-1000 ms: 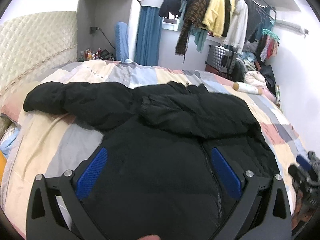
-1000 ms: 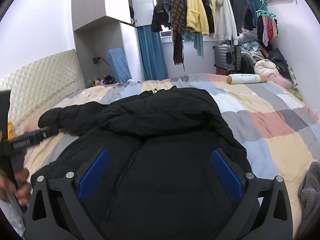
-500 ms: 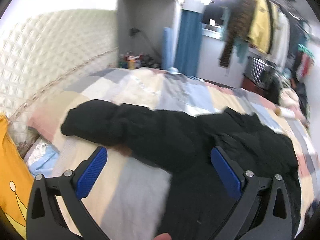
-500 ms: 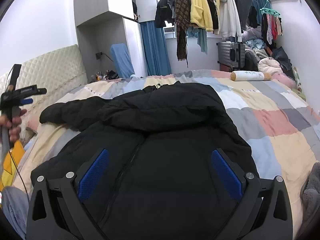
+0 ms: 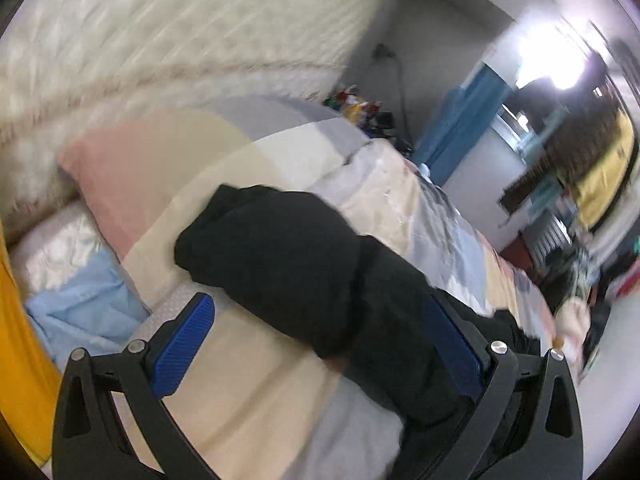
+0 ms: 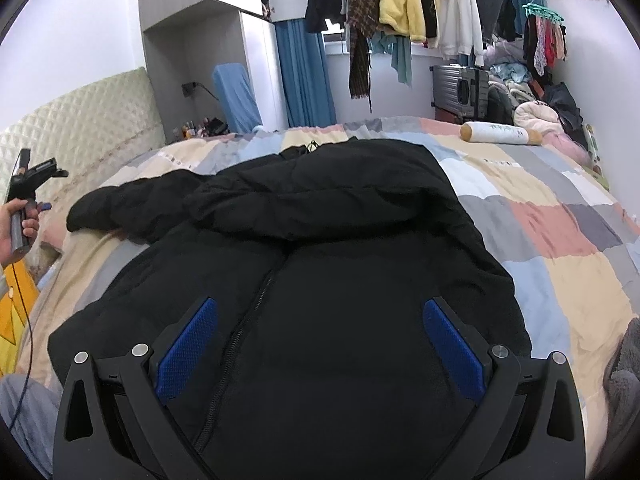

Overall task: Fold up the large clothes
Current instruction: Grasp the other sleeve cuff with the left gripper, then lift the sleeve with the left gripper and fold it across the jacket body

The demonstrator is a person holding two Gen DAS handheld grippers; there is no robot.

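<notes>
My left gripper gapes wide, holding nothing, its blurred view cropping the jacket; my right gripper, equally wide and unladen, hides the hem at the bed's near edge.

A black jacket is lying zipper-up across the middle of the bed, one sleeve stretching toward the headboard edge. The right gripper is hovering over its lower part, jaws spread wide and gripping nothing. Near the bed's left edge, a hand is holding the left gripper raised. A bolster is resting by the far right corner.
</notes>
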